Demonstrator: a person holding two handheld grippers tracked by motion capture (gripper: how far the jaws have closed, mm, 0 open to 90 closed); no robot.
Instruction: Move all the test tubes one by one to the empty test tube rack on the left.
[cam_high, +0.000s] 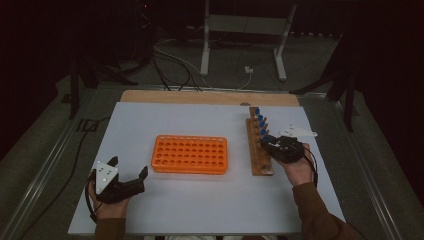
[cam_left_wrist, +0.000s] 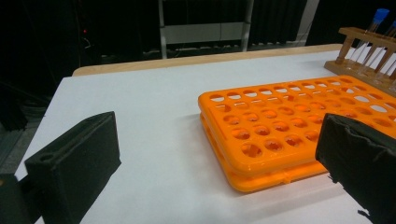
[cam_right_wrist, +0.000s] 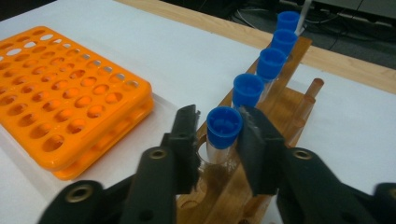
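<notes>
Blue-capped test tube (cam_right_wrist: 224, 128), nearest in the wooden rack (cam_right_wrist: 280, 112) at the table's right, looks light, slick and breakable, best taken just under its cap; right gripper (cam_right_wrist: 219, 140) fingers bracket it, seemingly touching; left gripper (cam_high: 127, 170) gapes empty beside the orange rack (cam_high: 190, 154).

Two black grippers are seen low in the high view: the left gripper (cam_high: 129, 167) topped by a grey three-cornered plate with pale dots, the right gripper (cam_high: 267, 143) likewise plated. Brown sleeves are worn. In the right gripper view, round screws are shown on matte black jaws.
</notes>
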